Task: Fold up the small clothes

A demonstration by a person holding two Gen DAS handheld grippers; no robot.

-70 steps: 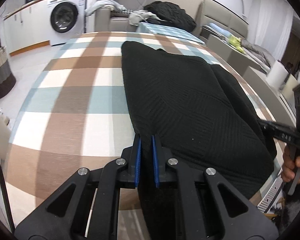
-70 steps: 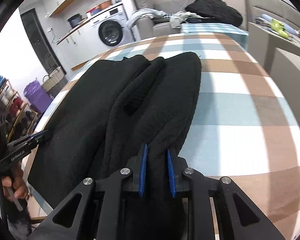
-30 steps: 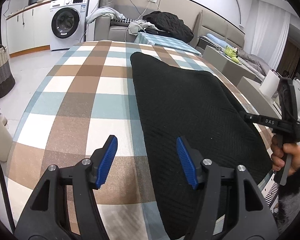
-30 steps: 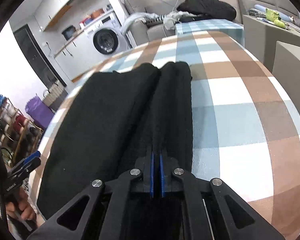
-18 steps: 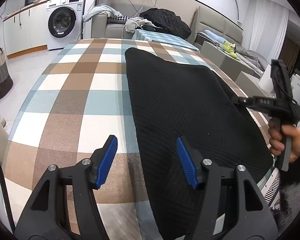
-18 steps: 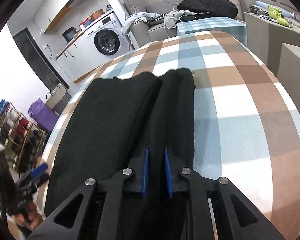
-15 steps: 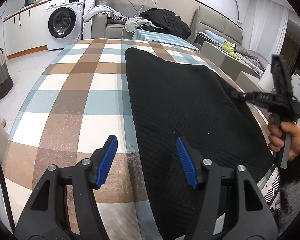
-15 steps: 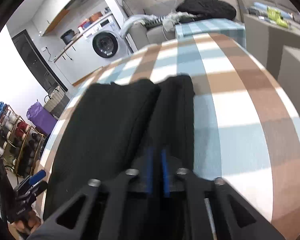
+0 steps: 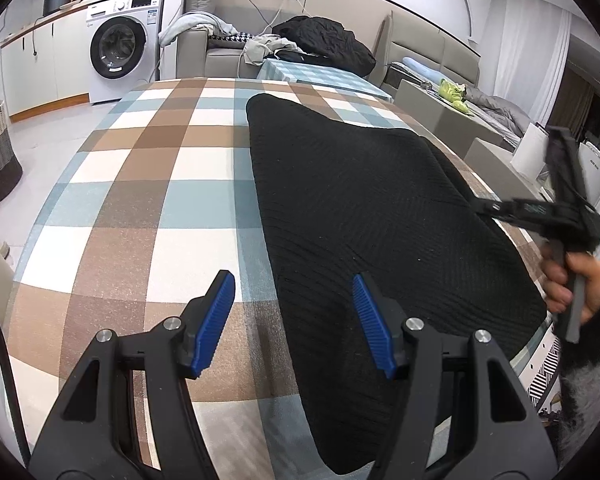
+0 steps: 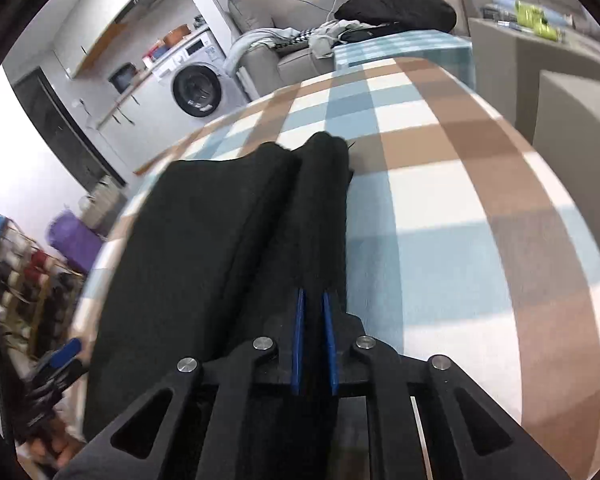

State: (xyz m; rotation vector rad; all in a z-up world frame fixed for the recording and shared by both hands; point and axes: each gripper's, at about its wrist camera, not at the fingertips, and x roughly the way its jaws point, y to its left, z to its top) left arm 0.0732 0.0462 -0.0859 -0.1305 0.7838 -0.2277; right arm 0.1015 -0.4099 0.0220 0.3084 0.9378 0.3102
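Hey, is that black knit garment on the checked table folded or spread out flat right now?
Folded. The black garment lies doubled on the checked table, with a narrower layer tucked along its right edge.

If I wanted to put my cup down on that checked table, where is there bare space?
The checked tablecloth lies bare from the black garment to the edge facing the washing machine. Another bare stretch runs along the garment's far side. The near corner is crowded: the left gripper hangs open, the right gripper is opening around a fold.
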